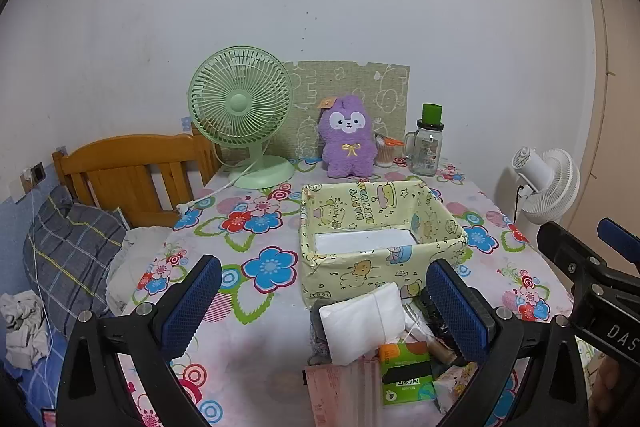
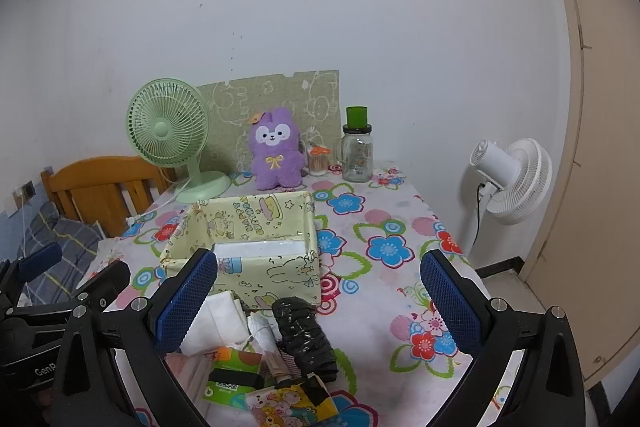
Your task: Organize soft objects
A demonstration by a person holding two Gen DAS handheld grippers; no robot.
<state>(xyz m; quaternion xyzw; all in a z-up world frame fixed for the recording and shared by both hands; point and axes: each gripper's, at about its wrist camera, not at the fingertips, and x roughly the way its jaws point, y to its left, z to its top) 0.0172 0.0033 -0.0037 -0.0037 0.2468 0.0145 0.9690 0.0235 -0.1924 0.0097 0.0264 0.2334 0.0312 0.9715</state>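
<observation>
Both the left gripper [image 1: 324, 301] and right gripper [image 2: 318, 293] hang released, grasping nothing. The white pouch [image 1: 362, 323] lies just before the yellow box [image 1: 384, 259], nearer the left gripper.

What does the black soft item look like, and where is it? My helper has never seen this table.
Find the pale yellow cartoon-print fabric box in the middle of the floral tablecloth. In the pile at its near side lies a crumpled, shiny black plastic bundle. It is the pile's only glossy all-black item, beside white folded cloths.
</observation>
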